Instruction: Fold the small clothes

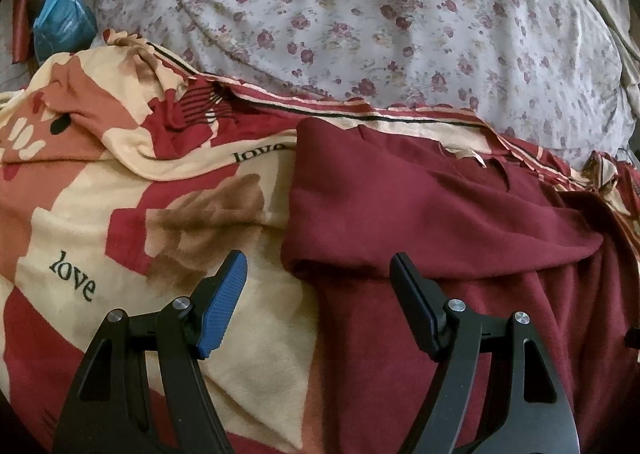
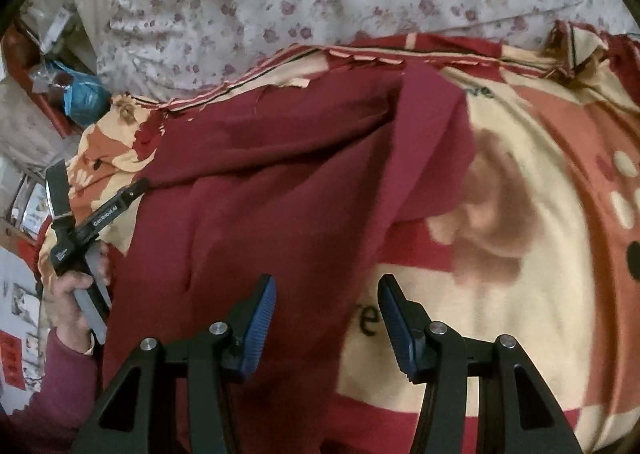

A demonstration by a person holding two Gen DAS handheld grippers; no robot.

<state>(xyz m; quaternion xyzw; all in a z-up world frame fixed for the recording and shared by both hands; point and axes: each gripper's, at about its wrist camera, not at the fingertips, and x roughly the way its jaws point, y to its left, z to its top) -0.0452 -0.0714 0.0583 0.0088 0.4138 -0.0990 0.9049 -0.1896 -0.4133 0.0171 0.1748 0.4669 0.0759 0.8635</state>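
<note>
A maroon garment [image 1: 420, 206] lies spread on a patterned blanket [image 1: 100, 194], a floral quilt [image 1: 360, 14] at twelve o'clock. The left gripper [image 1: 318, 268] gapes wide over the garment's nine o'clock edge, holding nothing. The right gripper [image 2: 326, 290] hovers half-open at its three o'clock edge, empty.
</note>
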